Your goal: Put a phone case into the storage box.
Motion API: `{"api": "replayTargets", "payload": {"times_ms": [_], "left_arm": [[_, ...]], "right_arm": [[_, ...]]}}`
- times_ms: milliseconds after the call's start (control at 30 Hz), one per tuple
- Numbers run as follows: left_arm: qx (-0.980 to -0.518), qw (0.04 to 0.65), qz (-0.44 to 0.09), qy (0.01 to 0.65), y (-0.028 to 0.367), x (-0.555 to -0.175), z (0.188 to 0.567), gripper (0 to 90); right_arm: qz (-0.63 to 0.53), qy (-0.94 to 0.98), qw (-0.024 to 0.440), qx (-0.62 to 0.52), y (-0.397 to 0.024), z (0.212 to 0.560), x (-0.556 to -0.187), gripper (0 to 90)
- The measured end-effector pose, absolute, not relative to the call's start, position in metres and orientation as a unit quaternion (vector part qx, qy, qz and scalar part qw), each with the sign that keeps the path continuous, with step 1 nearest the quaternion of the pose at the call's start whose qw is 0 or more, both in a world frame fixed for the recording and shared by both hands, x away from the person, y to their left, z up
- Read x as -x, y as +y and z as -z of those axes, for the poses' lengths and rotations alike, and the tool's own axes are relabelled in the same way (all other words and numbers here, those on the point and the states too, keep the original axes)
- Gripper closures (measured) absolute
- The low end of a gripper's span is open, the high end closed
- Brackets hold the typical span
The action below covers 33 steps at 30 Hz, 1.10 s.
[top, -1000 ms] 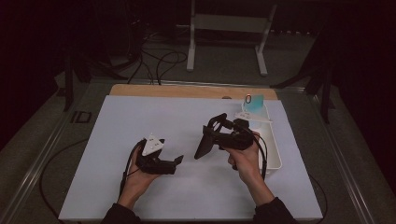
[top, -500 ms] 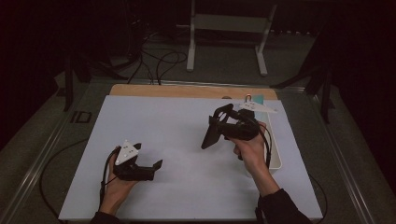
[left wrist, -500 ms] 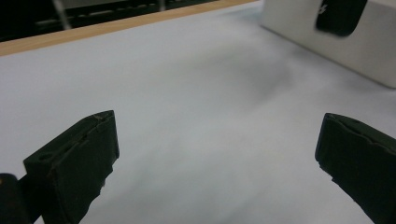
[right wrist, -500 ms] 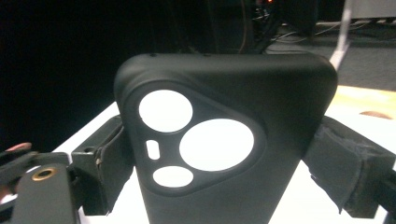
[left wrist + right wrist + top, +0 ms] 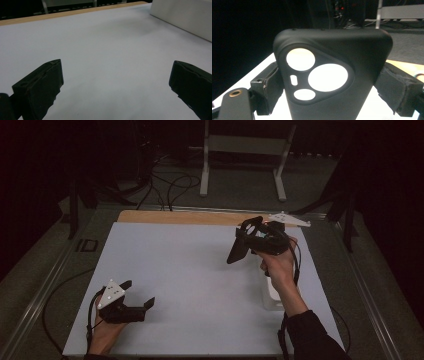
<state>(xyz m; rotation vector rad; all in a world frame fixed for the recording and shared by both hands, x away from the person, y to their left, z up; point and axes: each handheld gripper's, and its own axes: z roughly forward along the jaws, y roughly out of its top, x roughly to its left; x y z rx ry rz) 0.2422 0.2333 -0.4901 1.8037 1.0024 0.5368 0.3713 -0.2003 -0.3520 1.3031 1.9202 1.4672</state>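
Right gripper view first: the right gripper [image 5: 332,82] is clenched on a black phone case [image 5: 332,72], 1 jaw pressed against each long side, with the camera cut-outs facing the lens and light showing through all 4 openings. So the case looks empty, a thin shell and nothing more. My read is that it is very light, a bit flexible, and matte enough not to slip; squeezing hard across the open middle could bow it, so the side edges, where the jaws sit now, look like the sound place to hold.

From the high view, that right gripper [image 5: 250,245] is held up off the white table sheet [image 5: 190,270] toward its far right, case [image 5: 237,251] hanging down and tilted. A white tray [image 5: 272,292] lies just under the forearm.

Over at the near left, the left gripper [image 5: 131,303] sits low by the sheet, jaws spread wide with nothing between them; its own view shows bare sheet ahead.
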Motion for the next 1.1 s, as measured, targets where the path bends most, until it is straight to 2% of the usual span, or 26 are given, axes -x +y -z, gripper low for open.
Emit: {"api": "replayTargets", "payload": {"times_ms": [433, 1100], "left_arm": [[-0.729, 0.49, -0.224, 0.422, 0.242, -0.239, 0.491, 0.0], [-0.73, 0.486, -0.218, 0.429, 0.242, -0.24, 0.494, 0.0]], "right_arm": [[-0.501, 0.661, 0.242, -0.504, -0.235, 0.339, -0.392, 14.2], [-0.424, 0.635, 0.32, -0.56, -0.269, 0.352, -0.414, 14.1]]}}
